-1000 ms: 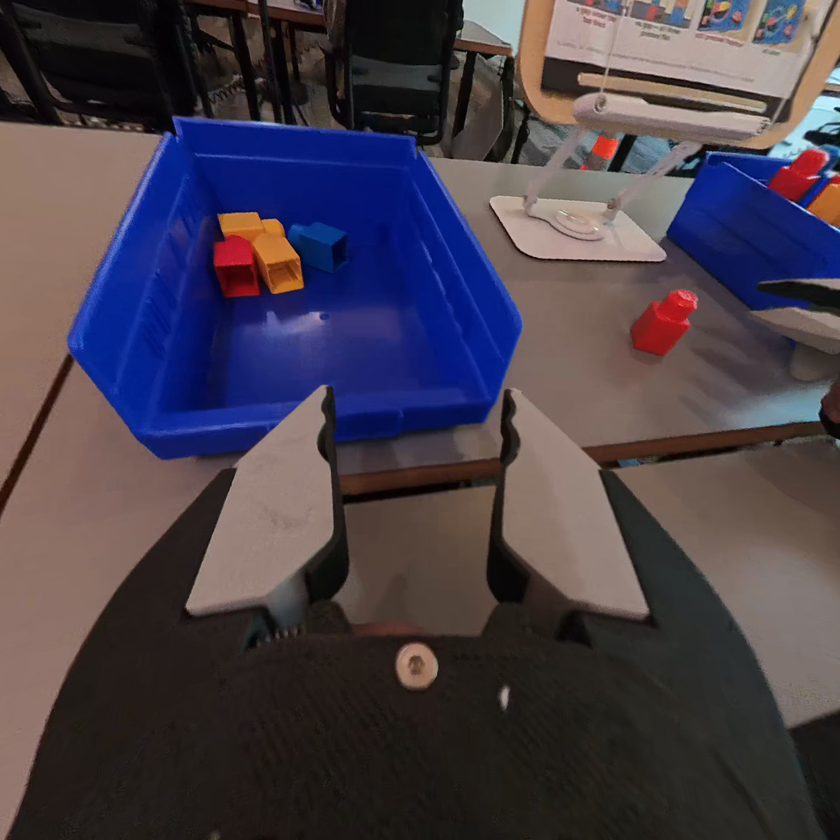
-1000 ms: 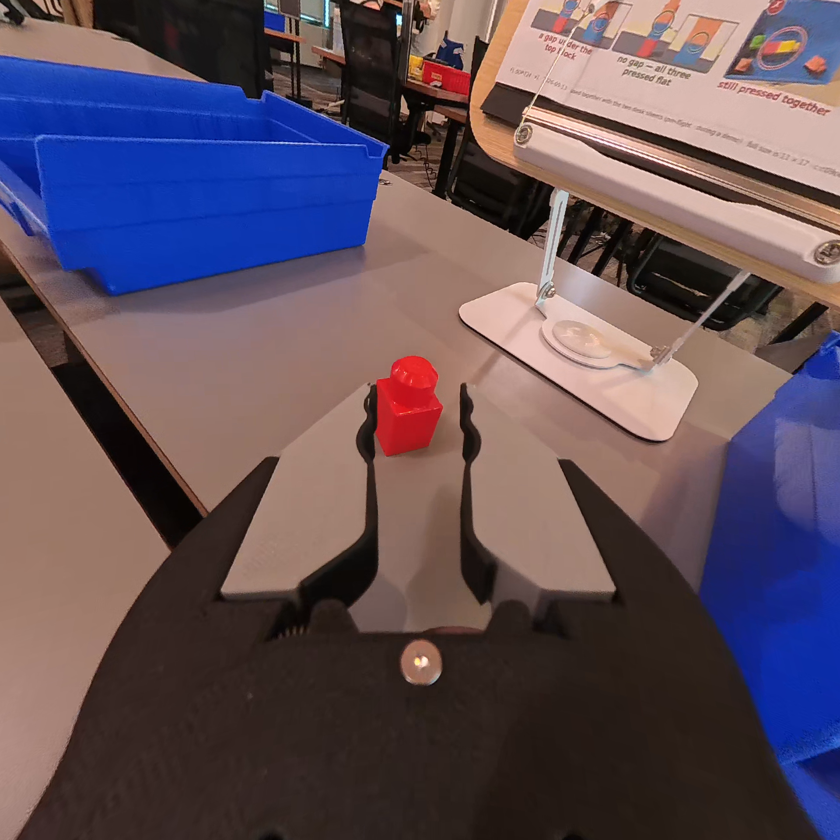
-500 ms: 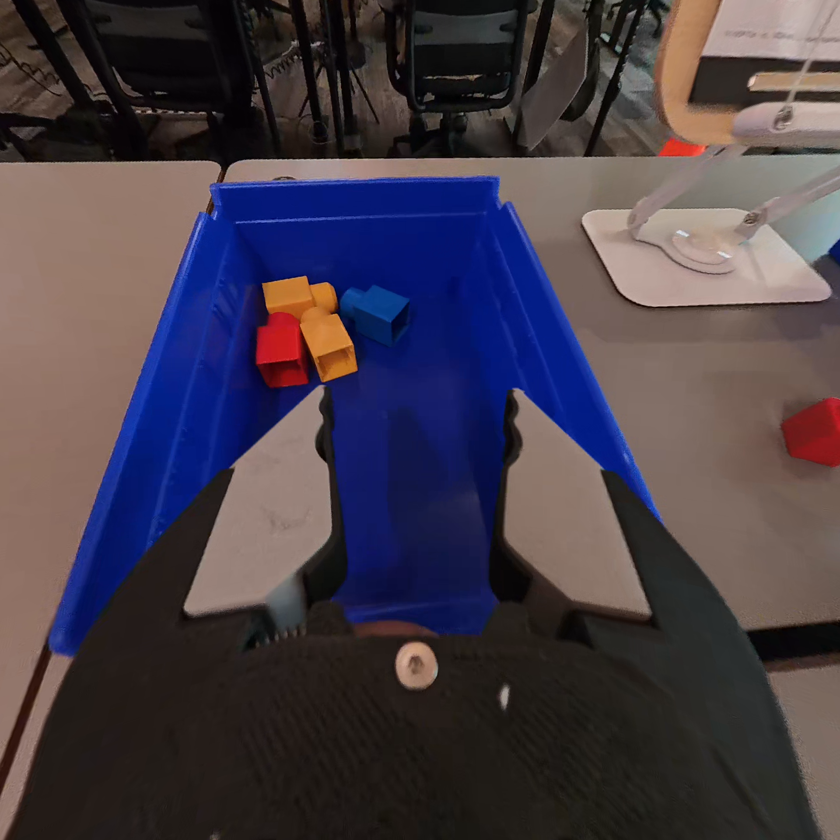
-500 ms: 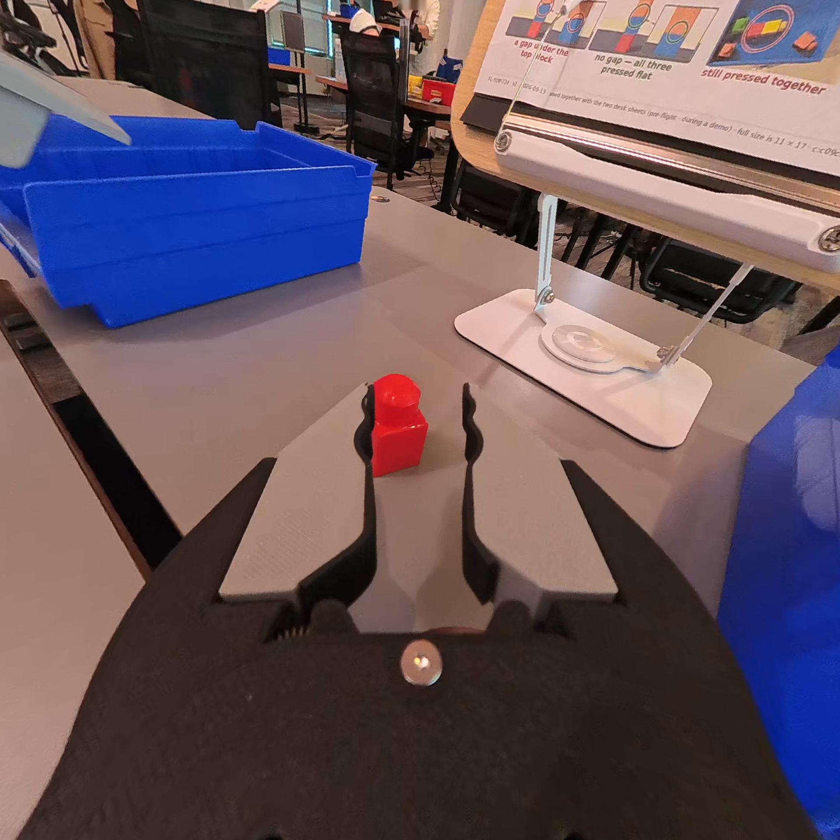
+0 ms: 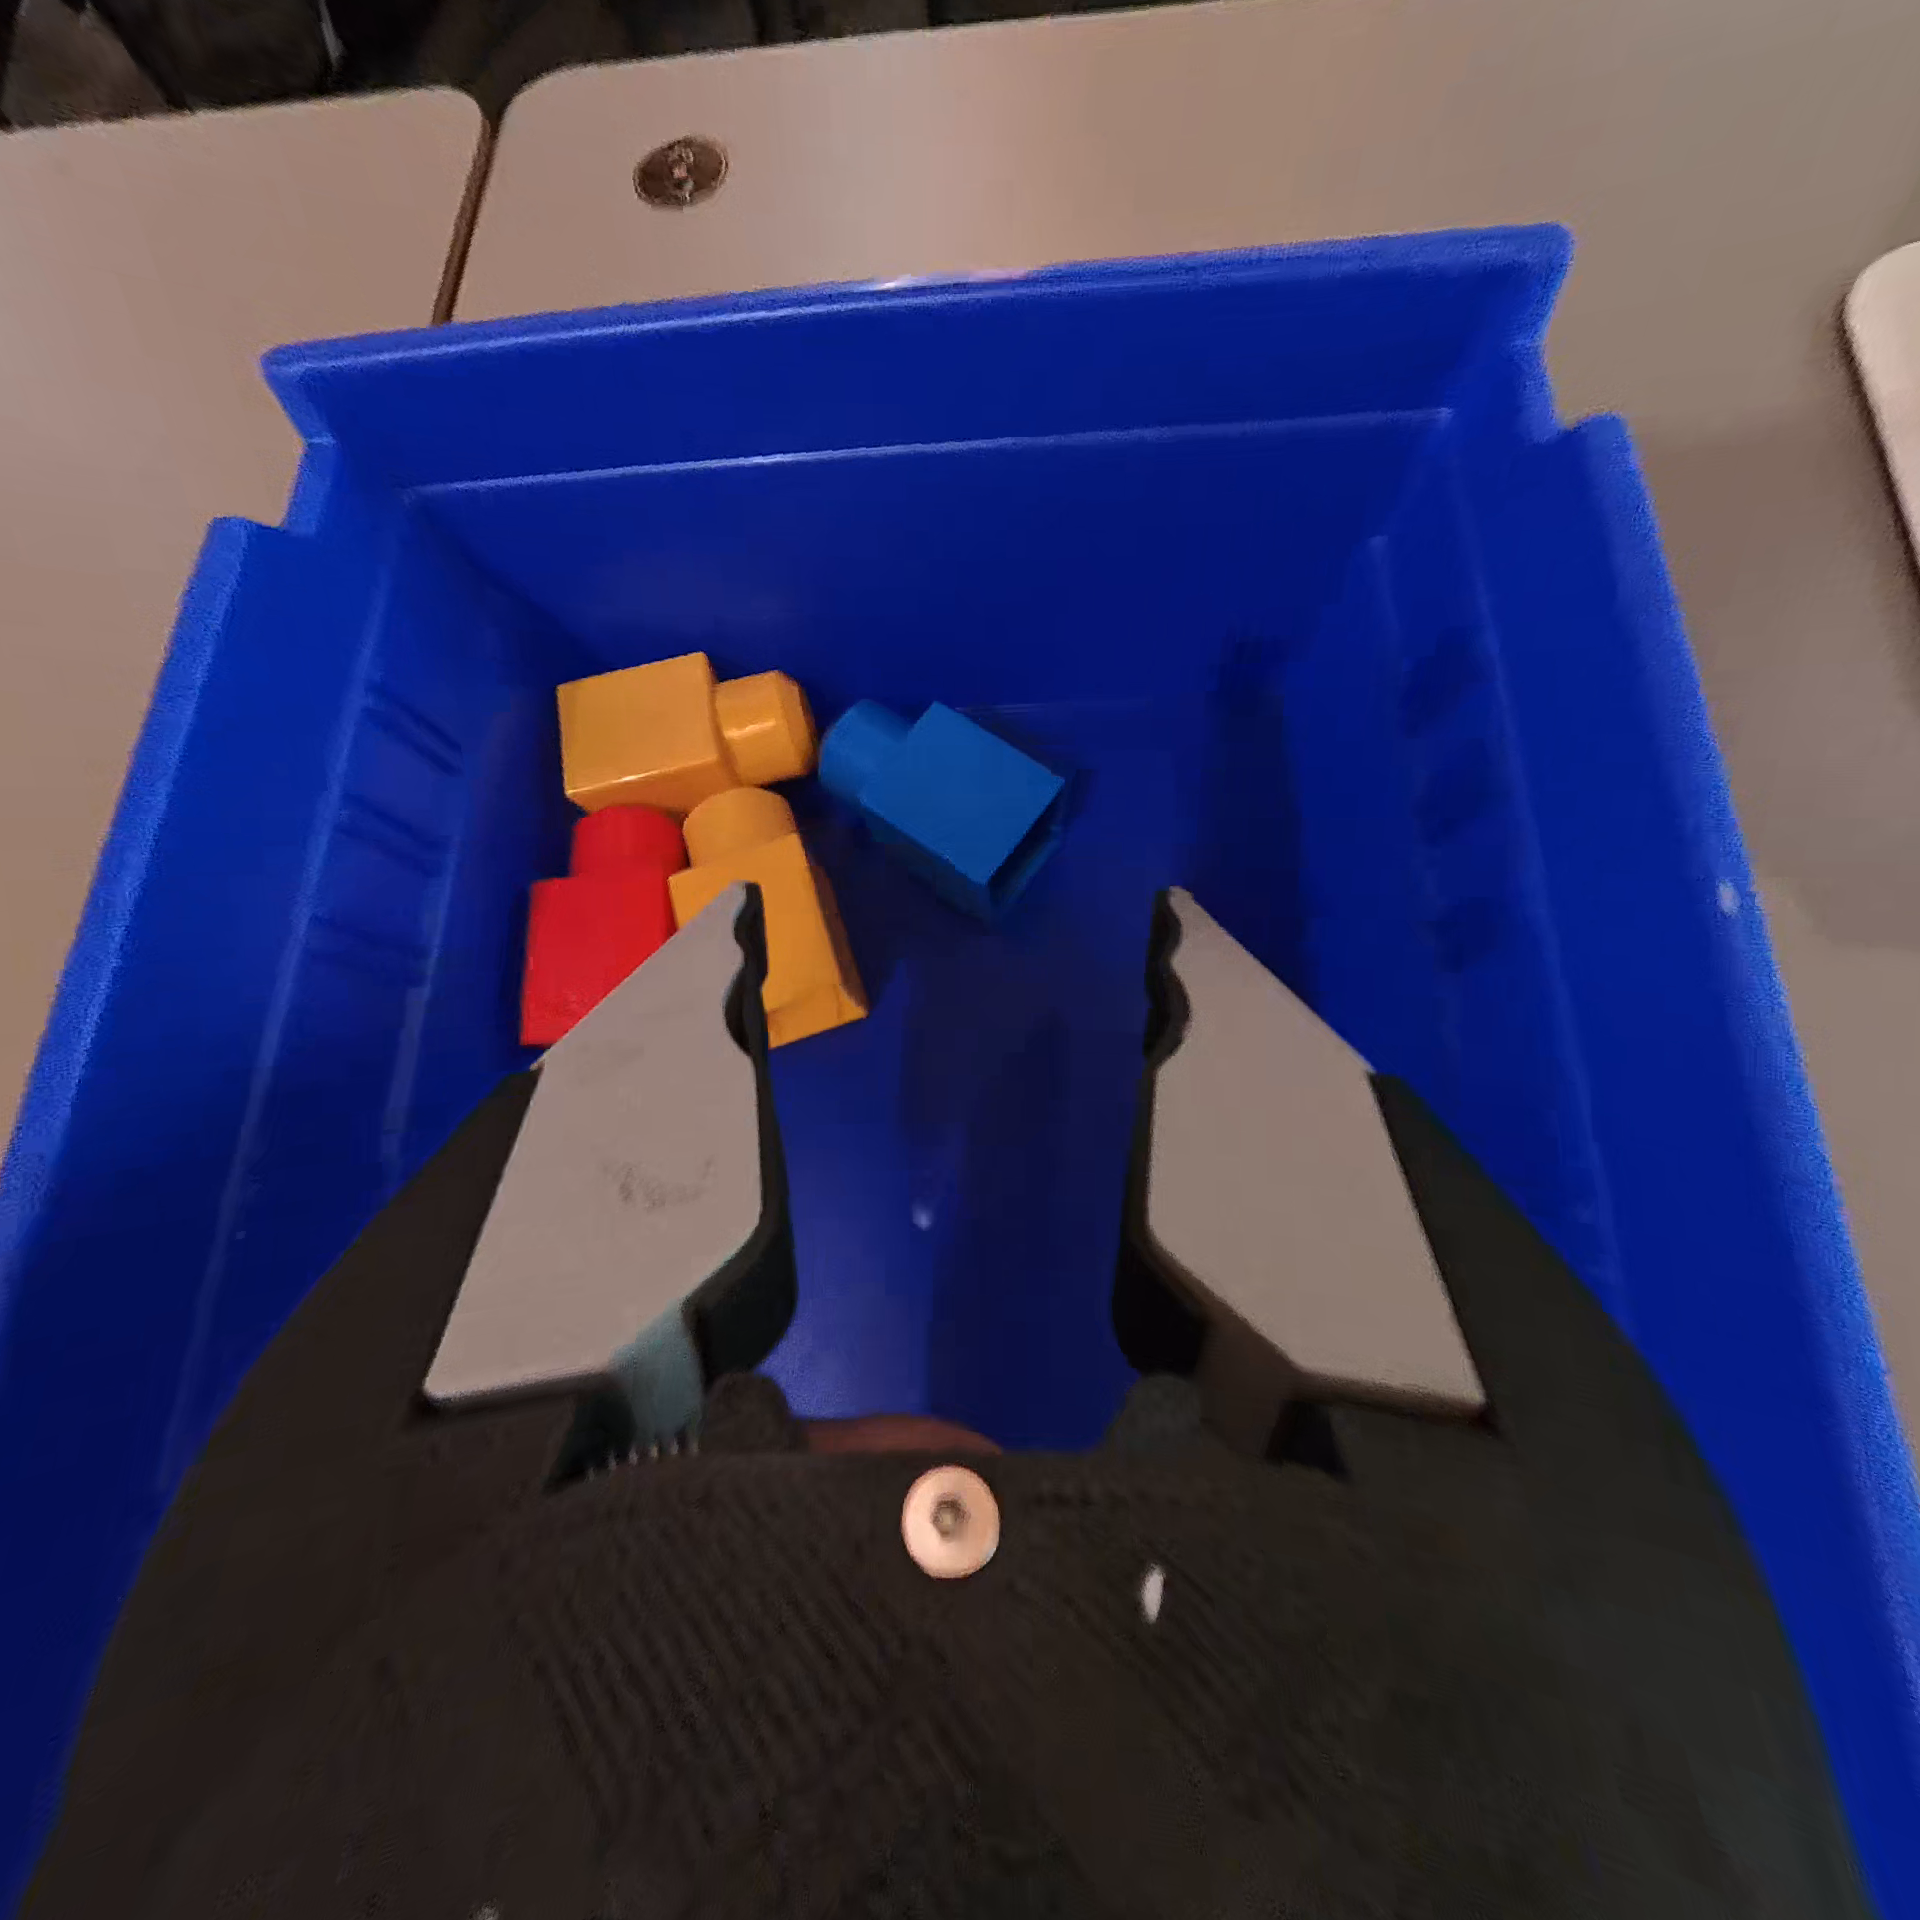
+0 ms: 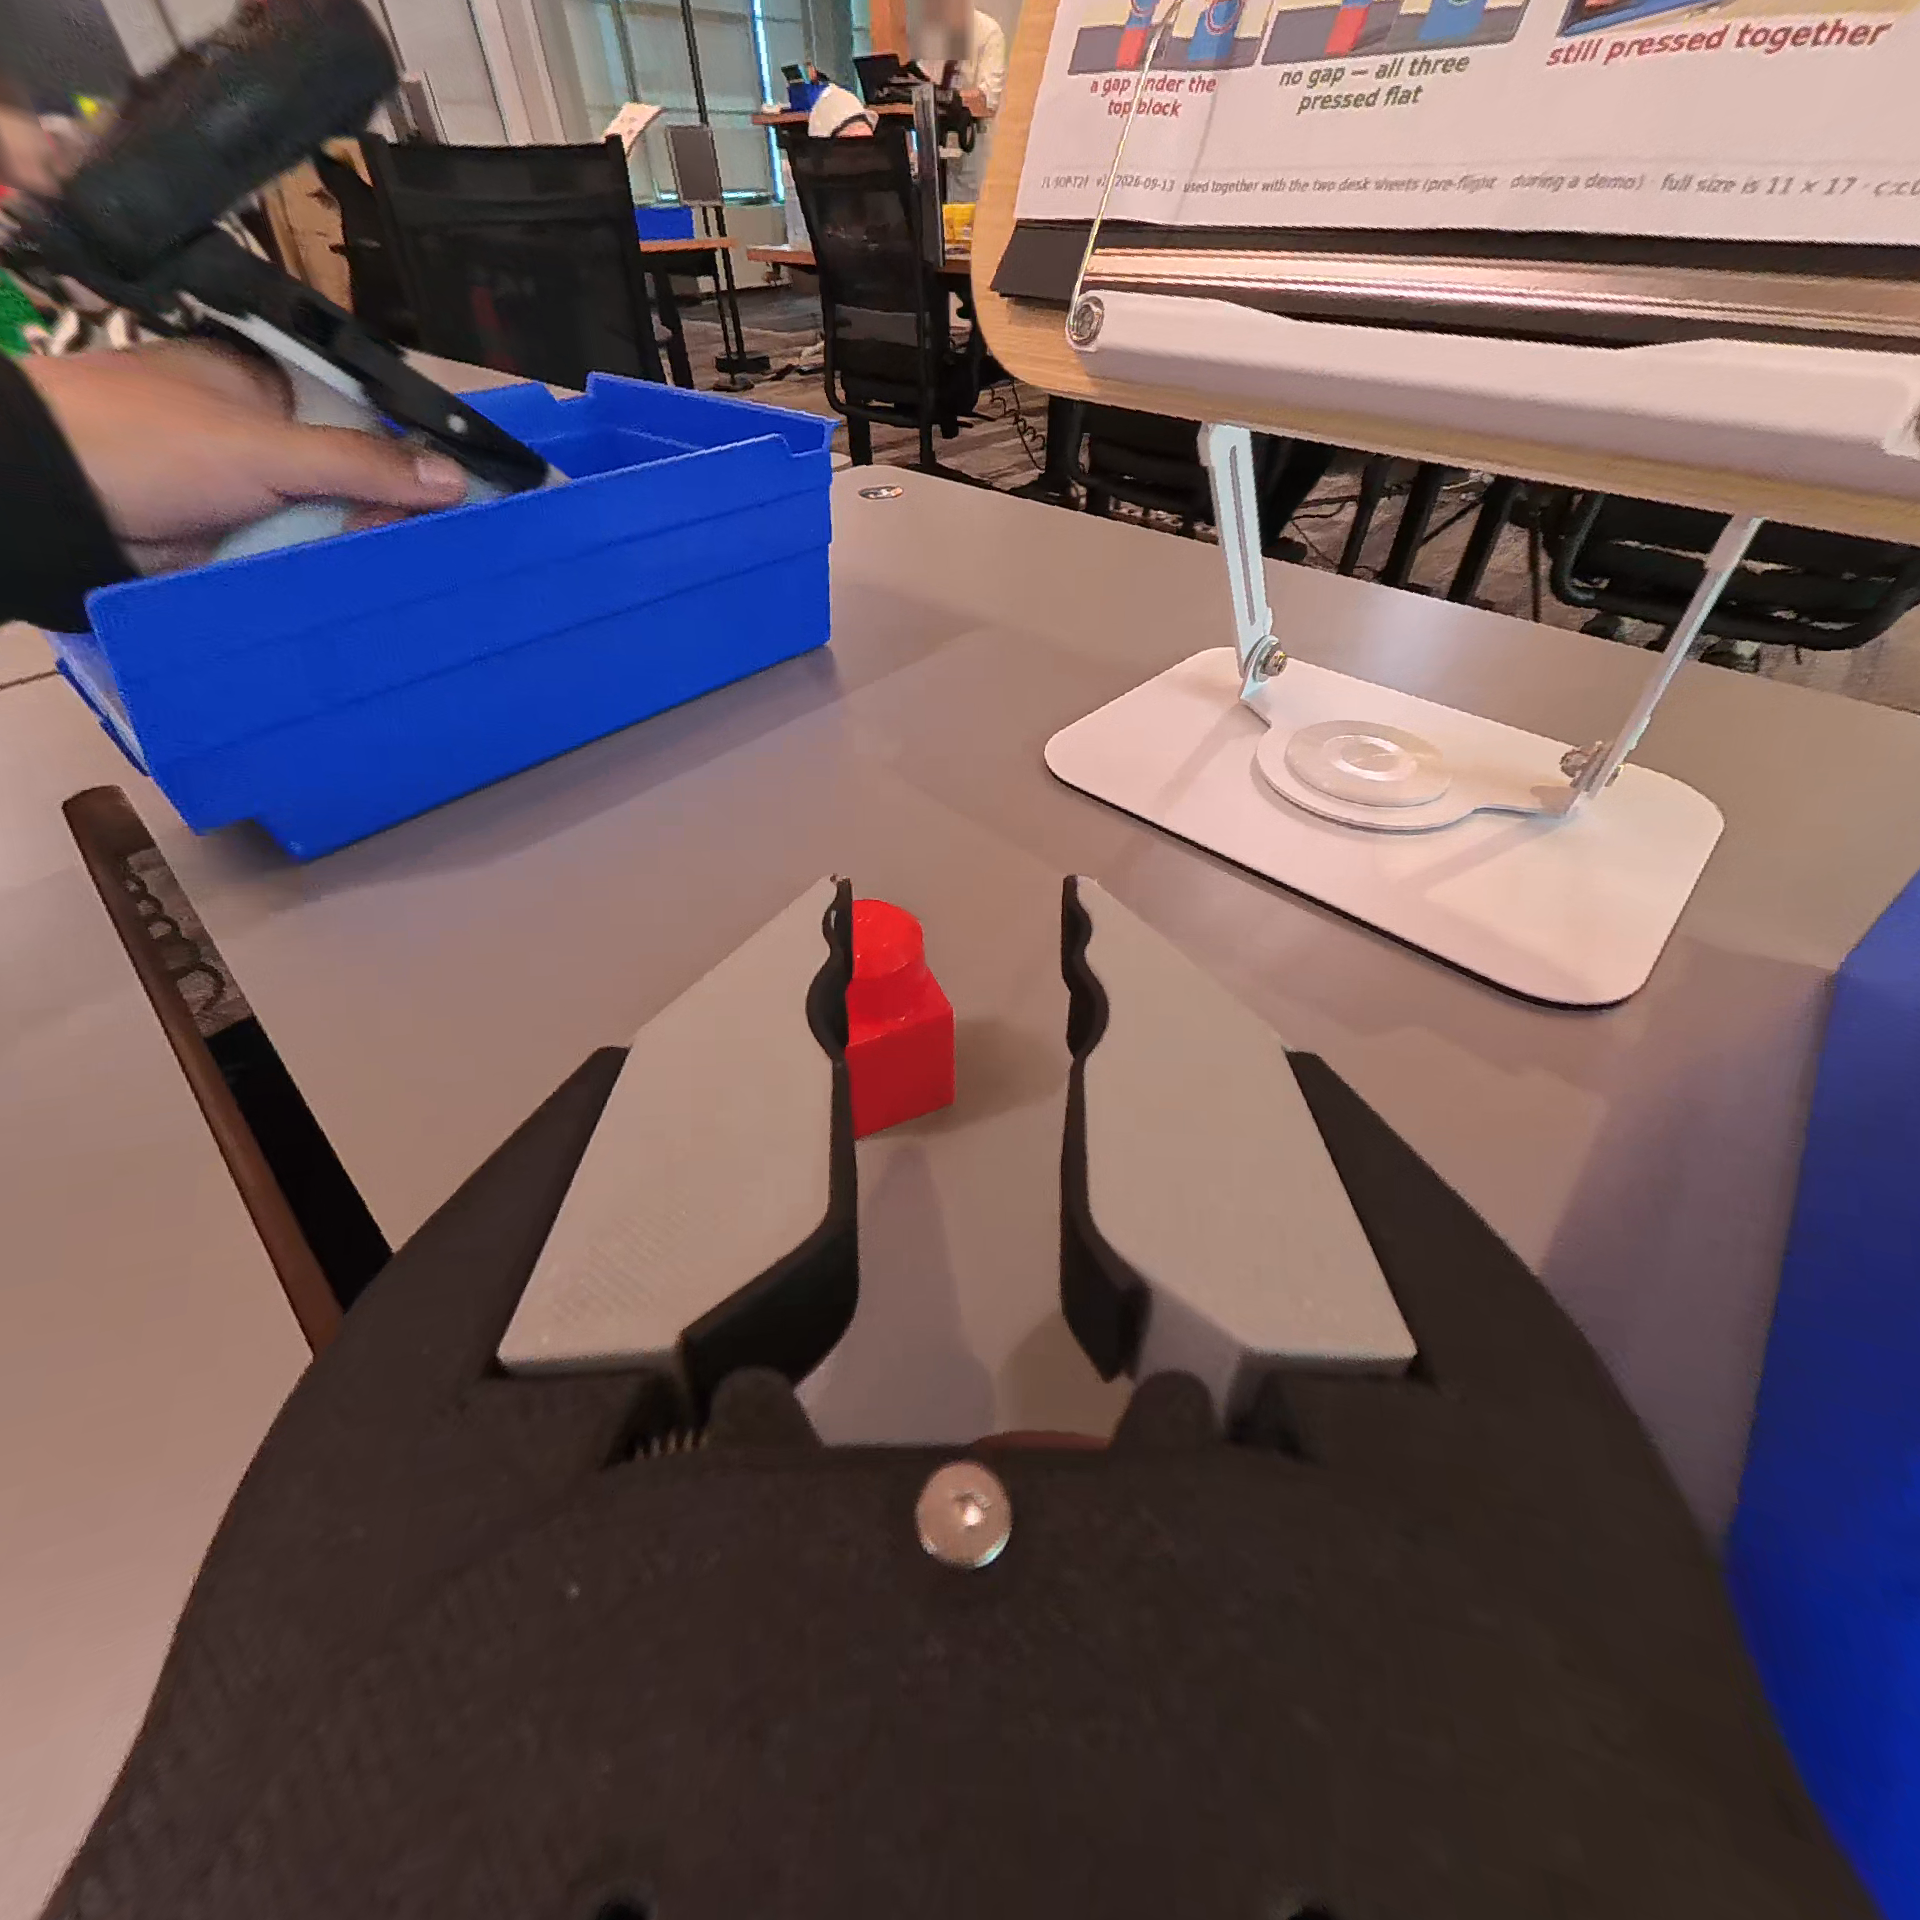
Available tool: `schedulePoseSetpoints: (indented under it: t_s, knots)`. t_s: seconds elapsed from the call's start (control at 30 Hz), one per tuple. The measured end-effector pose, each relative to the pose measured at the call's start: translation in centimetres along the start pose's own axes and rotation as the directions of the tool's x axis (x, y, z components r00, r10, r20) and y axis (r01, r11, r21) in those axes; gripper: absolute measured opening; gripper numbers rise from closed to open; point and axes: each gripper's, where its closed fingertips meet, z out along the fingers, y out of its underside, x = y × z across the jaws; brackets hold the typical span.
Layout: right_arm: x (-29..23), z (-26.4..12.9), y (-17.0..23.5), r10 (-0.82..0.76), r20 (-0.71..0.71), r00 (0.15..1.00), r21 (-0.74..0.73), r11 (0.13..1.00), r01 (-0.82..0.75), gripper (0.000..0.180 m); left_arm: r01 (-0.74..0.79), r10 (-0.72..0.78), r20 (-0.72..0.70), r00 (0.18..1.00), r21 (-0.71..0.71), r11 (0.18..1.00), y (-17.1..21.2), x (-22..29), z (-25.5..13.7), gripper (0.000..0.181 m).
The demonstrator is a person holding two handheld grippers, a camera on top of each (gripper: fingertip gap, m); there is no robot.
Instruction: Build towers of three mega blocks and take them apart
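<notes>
Jaws spread wide and empty fill the foreground of the left wrist view, where the left gripper (image 5: pixel 951 904) points down into a blue bin (image 5: pixel 904 353) from above. Just beyond its fingertips, four mega blocks lie on their sides on the bin floor, toward the far left corner. The nearest are a red block (image 5: pixel 587 925) and an orange block (image 5: pixel 784 914), side by side and touching, both partly hidden behind the left fingertip. Behind them lies a second orange block (image 5: pixel 655 727), touching both. A blue block (image 5: pixel 951 800) lies to the right, its stud just beside the stud of the second orange block; whether they touch is unclear. Past the bin's far wall is the grey bench (image 5: pixel 1039 135). In the right wrist view, the right gripper (image 6: pixel 951 894) is low over the bench, its jaws also spread and holding nothing. A single red block (image 6: pixel 899 1023) stands upright on the bench between the fingertips, close against the left one and clear of the right one. Farther off to the left sits the blue bin, with a person's hand (image 6: pixel 208 457) holding the left gripper over it. To the right stands the white base of a document stand (image 6: pixel 1455 873) carrying a printed sheet. Another blue bin (image 6: pixel 1860 1351) shows at the right edge.
</notes>
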Motion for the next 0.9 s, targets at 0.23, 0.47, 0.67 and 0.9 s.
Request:
schedulePoseSetpoints:
  t_s: [0.23,0.47,0.67,0.9]
  knots:
    - [0.1,0.1,-0.3,0.056,0.033,0.998,0.012,0.998,-0.056,0.037,0.077,-0.07,0.052,0.996,-0.15,0.986,-0.1,-0.1,4.4,0.07]
    - [-0.5,0.1,-0.8,0.058,0.064,0.996,0.022,0.998,-0.059,0.036,-0.015,0.043,0.126,0.991,-0.219,0.976,0.2,-0.6,6.3,0.053]
    - [-0.2,-0.1,-1.1,0.095,0.077,0.993,0.033,0.995,-0.098,0.035,0.0,0.012,0.056,0.998,-0.215,0.977,0.2,-0.6,5.1,0.053]
    - [-0.5,-0.6,-2.0,0.119,0.12,0.986,0.047,0.991,-0.126,0.034,0.007,-0.005,-0.135,0.991,0.019,1.0,-4.5,0.0,-1.8,0.053]
